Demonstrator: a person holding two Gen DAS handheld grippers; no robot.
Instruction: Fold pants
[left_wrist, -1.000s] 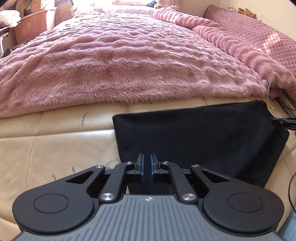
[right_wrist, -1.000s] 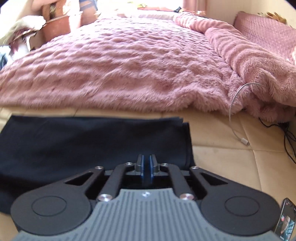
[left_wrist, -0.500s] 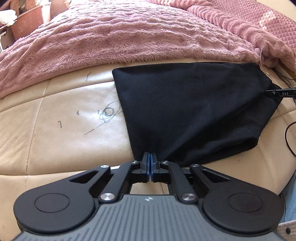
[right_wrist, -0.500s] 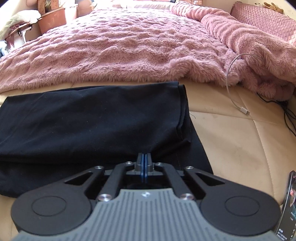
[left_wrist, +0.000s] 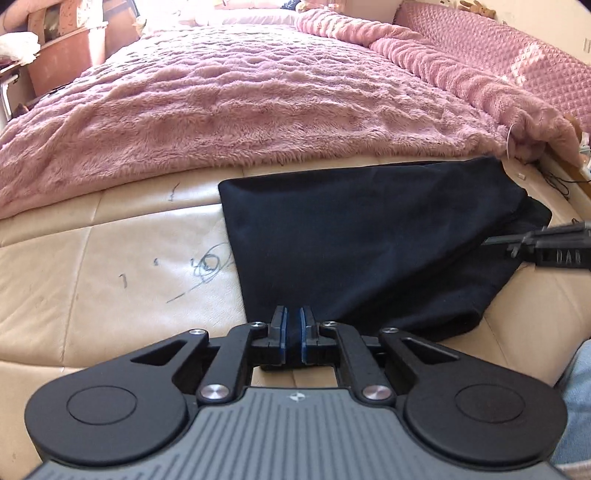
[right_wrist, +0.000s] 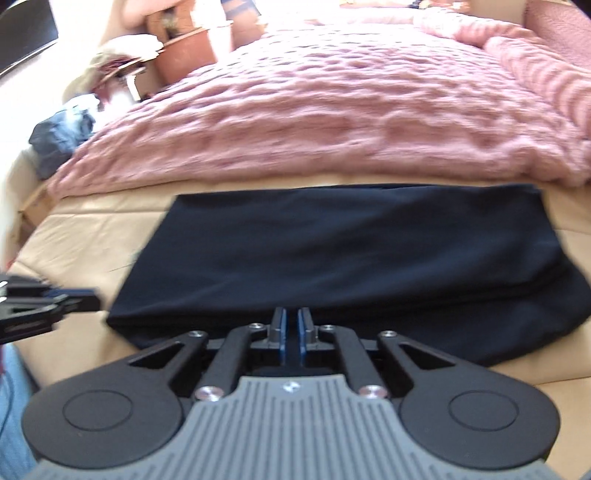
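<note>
One pants (left_wrist: 369, 236), one pink blanket (left_wrist: 236, 110), two tongs (left_wrist: 291, 321) (right_wrist: 291, 321).

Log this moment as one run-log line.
task: fold pants | pants: folded, flat on beige mattress | left gripper: slightly open at near edge | right gripper: slightly open at near edge

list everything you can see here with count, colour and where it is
pants: 1, black, folded flat on the tan surface, just ahead of both grippers
blanket: 1, pink, fluffy, covering the bed beyond the pants
tan padded surface: 1, beige with pen scribbles, under the pants
quilted cover: 1, pink, far right of the bed
tub: 1, reddish brown, far left beside the bed
left gripper: 1, black with blue pads, slightly open at the pants' near edge
right gripper: 1, black with blue pads, slightly open at the near edge
</note>
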